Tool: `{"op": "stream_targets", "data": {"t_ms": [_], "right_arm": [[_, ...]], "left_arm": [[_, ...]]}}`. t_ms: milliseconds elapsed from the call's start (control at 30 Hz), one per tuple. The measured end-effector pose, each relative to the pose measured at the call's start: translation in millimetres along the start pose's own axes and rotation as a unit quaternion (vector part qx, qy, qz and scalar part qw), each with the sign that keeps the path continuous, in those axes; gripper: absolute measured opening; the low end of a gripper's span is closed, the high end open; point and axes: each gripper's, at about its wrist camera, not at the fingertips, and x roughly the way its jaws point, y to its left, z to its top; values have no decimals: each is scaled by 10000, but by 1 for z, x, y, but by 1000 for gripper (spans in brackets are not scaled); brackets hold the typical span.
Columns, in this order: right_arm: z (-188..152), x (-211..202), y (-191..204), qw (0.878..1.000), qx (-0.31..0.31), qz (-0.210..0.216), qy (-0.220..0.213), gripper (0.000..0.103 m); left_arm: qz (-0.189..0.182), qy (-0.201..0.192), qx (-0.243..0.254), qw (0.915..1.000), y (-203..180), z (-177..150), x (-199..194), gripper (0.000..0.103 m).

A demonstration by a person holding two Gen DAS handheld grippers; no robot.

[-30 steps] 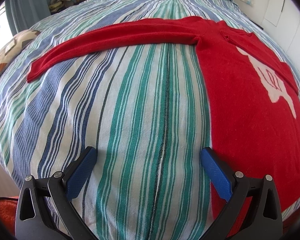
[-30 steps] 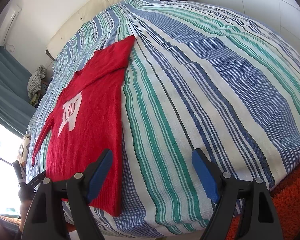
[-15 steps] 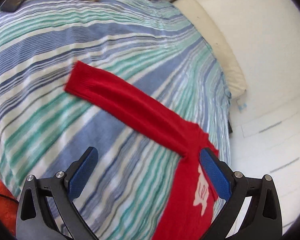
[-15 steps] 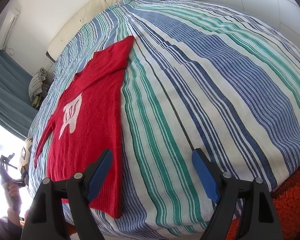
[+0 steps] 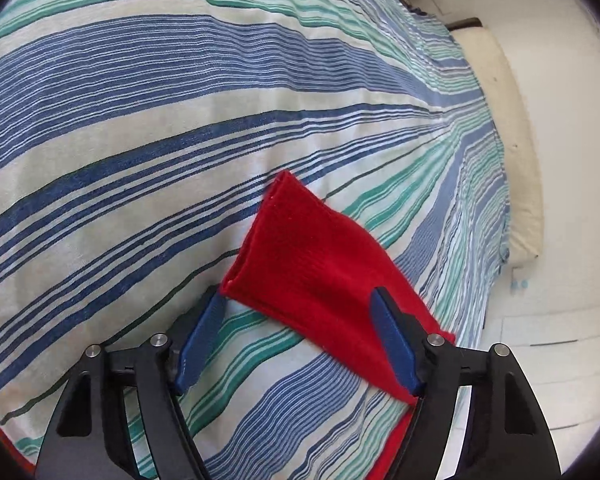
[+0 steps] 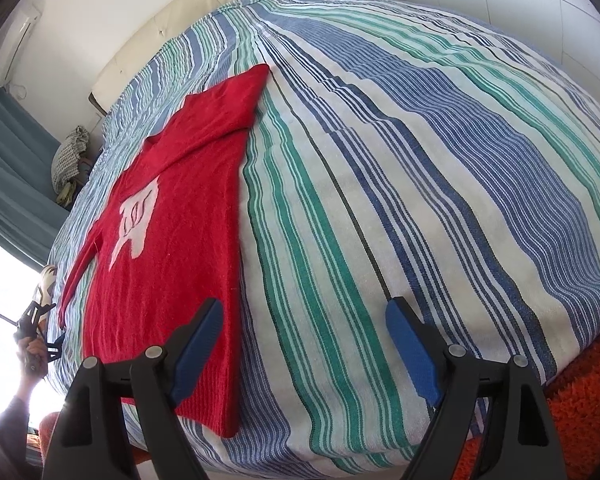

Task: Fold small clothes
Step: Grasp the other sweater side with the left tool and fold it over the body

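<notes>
Left wrist view: we find the left gripper (image 5: 296, 320) over the striped bedspread (image 5: 180, 128), its jaws closing around the cuff of the red sweater's sleeve (image 5: 300, 256), pads not yet pressing it. Right wrist view: we note the right gripper (image 6: 304, 332) with jaws spread and empty; the red sweater (image 6: 172, 220) lies flat, left of it.

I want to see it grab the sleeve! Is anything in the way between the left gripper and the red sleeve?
Nothing visible is. The left gripper is closing around the cuff end of the red sleeve, which lies flat on the striped bedcover with nothing on top of it.
</notes>
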Motion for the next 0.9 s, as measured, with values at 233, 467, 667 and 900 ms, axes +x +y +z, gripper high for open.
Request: {"op": "stream_targets", "data": {"t_ms": [233,467,667,900], "right_arm": [[0,3,2,10000,-66,-44,29,86],[1,7,0,9999,-38,42,98,89],[3,7,-5,9997,105,177,125,90],[2,6,-7,9995,118,235,167,90]], "left_arm": [[461,-396,703,9957,-18,-6,-9,3],[346,-701,2768,9577,-183,-47,-45,3],[-622,-316,4408,8949,-362,-158,-22,3],[-835,545,5320,8408,-427,-305,66,62]]}}
